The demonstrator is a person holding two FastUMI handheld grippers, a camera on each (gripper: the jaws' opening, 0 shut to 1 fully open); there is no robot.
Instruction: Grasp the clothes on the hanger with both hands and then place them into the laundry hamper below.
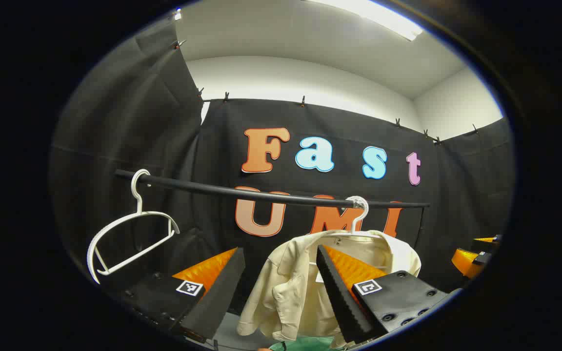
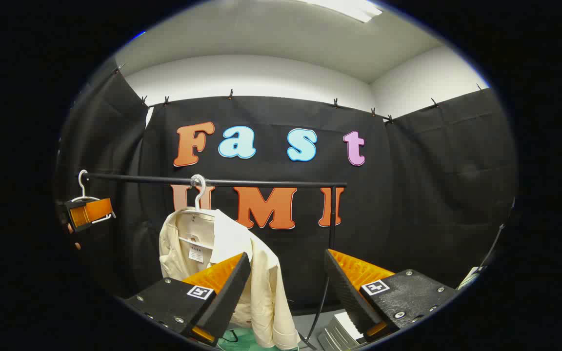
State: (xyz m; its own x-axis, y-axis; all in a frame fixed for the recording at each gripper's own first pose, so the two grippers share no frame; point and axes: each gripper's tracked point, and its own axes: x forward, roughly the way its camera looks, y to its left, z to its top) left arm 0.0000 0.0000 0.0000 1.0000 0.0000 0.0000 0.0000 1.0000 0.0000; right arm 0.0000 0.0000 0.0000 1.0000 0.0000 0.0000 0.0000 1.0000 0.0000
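On rail (image 1: pixel 271 195): cream jacket (image 1: pixel 291 287); both tongs gaping, apart from it.

**Colours on my rail**

Ahead of me a cream jacket (image 1: pixel 305 278) hangs on a white hanger (image 1: pixel 356 214), plain, with no print. The rail (image 1: pixel 271 195) is black. A second hanger (image 1: pixel 130 234), bare, is white too. Below the jacket a sliver of green hamper (image 1: pixel 305 344) peeks in. The ceiling (image 2: pixel 261 34) and far wall are white.
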